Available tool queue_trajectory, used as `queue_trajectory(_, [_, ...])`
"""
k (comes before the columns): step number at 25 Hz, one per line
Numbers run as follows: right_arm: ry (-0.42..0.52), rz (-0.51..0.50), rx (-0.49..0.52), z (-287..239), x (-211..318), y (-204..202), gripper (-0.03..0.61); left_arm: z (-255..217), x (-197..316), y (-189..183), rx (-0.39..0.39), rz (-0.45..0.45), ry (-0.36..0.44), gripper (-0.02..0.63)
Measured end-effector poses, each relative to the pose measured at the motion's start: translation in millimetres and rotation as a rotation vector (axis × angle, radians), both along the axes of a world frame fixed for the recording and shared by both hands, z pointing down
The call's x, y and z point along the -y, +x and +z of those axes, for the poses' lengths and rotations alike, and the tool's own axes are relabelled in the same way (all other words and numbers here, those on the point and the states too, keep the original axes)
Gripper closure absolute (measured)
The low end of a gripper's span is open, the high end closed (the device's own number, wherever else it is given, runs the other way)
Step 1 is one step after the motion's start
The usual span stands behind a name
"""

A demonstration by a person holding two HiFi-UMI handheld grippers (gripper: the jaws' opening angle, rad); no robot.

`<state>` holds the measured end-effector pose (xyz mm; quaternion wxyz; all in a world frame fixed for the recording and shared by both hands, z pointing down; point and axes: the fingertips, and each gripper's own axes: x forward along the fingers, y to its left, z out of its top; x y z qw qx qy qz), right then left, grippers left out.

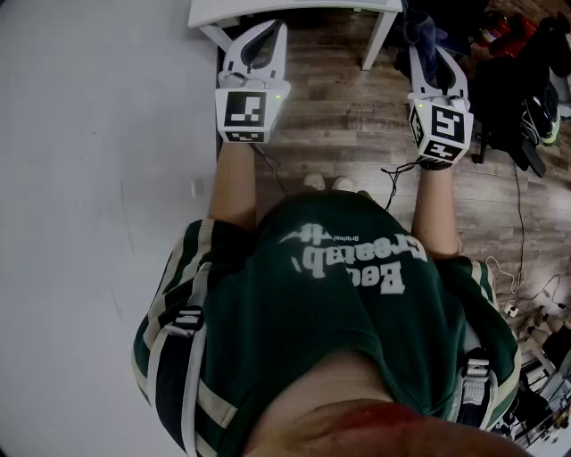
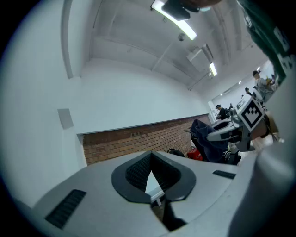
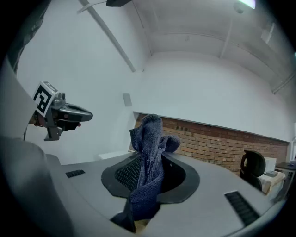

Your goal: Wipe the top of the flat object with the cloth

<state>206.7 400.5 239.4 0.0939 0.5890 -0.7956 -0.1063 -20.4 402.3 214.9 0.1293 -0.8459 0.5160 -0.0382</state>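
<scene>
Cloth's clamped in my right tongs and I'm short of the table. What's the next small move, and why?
Probably ease the right tongs forward over the white table, then lower. The blue cloth is gripped between them but sits over wooden floor, short of the table's edge. The left tongs are shut and empty.

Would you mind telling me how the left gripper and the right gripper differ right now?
The left gripper holds nothing, its jaws closed tip to tip; the right gripper is clamped on a dark blue cloth. The left gripper's ribbed pads show bare, while the right gripper's are partly covered by cloth bunching past its tips. Both are shut.
</scene>
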Motion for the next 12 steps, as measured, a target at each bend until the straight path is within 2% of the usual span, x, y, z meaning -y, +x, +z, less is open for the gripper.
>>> queue_trajectory(12, [0.016,-0.006,-0.006,-4.6,1.2,-8.6,0.492,-3.0,0.8,-11.5,-0.011,-0.011,0.008,0.618])
